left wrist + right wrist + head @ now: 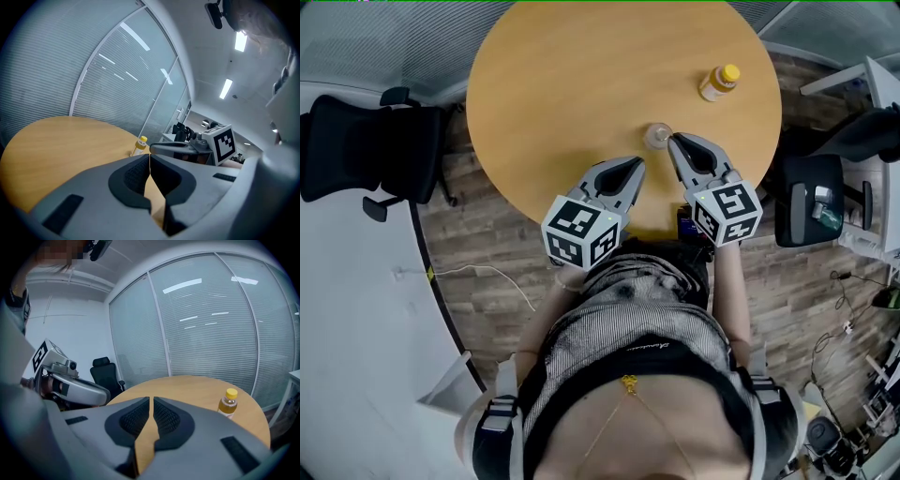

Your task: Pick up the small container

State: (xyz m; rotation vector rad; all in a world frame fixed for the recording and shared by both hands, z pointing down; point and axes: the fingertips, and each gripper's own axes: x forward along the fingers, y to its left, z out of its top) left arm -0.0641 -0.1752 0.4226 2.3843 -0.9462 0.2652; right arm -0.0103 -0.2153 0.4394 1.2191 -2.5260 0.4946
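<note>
Right claw (pixel 673 140) beside clear container (pixel 656 136)

Both claws shut and empty, tips angled in toward each other

In the head view the left claw (pixel 636 165) points toward 1 o'clock, its jaws pressed together with nothing between them. The right claw (pixel 673 141) points toward 11 o'clock, likewise closed on nothing, with its tips slightly farther forward. The left forearm (pixel 547 321) and right forearm (pixel 732 291) reach out from the torso toward 12 o'clock.
</note>
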